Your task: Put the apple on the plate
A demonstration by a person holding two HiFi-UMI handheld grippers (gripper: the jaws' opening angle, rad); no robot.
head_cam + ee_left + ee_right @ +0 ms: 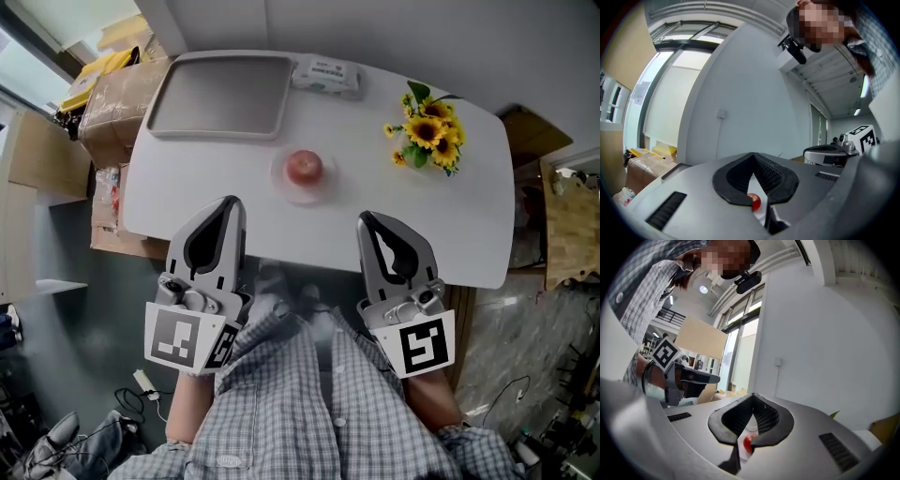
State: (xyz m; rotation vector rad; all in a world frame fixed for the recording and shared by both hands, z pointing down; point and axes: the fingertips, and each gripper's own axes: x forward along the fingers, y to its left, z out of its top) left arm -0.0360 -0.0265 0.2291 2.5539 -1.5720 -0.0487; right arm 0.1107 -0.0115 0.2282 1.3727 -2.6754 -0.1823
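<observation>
Head view, looking steeply down on a white worktop (403, 220). The apple (304, 168) rests on a small clear plate (280, 180) near the centre of the worktop. A grey tray (220, 96) and a white packet (325, 75) lie along the far edge; sunflowers (429, 131) stand at the right. The left gripper (228, 202) and right gripper (366, 219) are held over the near edge, well short of the apple. Both have their jaws pressed together at the tips, with nothing between them.
</observation>
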